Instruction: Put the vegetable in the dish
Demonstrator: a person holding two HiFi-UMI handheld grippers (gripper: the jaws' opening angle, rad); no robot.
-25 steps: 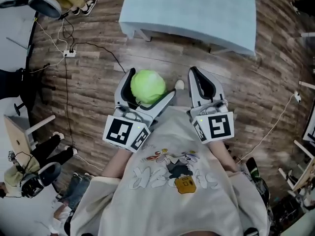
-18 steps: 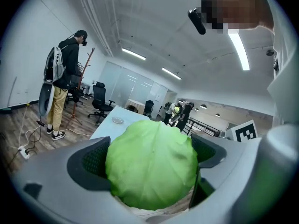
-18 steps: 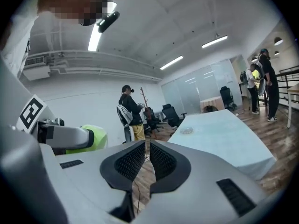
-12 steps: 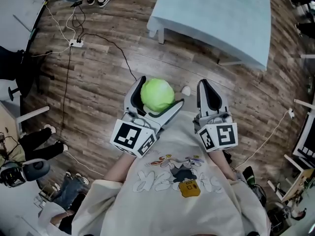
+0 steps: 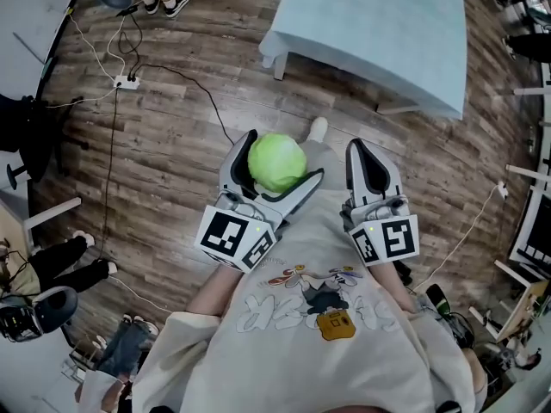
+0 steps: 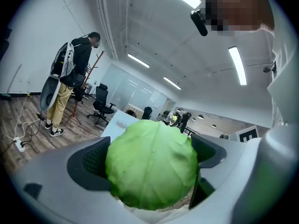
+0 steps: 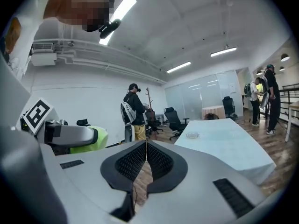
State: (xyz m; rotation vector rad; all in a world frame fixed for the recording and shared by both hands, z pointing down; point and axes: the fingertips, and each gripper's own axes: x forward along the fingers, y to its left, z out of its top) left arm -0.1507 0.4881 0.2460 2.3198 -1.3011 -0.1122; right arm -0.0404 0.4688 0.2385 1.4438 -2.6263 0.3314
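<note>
Gripping a green cabbage point(image 5: 277, 162), the left gripper point(image 5: 282, 155) has both jaws pressed to its sides. The cabbage is held in the air short of the table's point(image 5: 379, 33) near edge, above the wood floor point(image 5: 164, 153). The right gripper point(image 5: 360, 148) is on the same side of the table, jaws clenched together on nothing. A small dish point(image 7: 192, 135) sits on the table, well apart from the cabbage. A person with a backpack point(image 7: 133, 110) stands off the table's left side.

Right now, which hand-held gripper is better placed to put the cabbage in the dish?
Left. The left hand-held gripper is shut on the cabbage; the right hand-held gripper is shut, empty, and would first need a handover.
</note>
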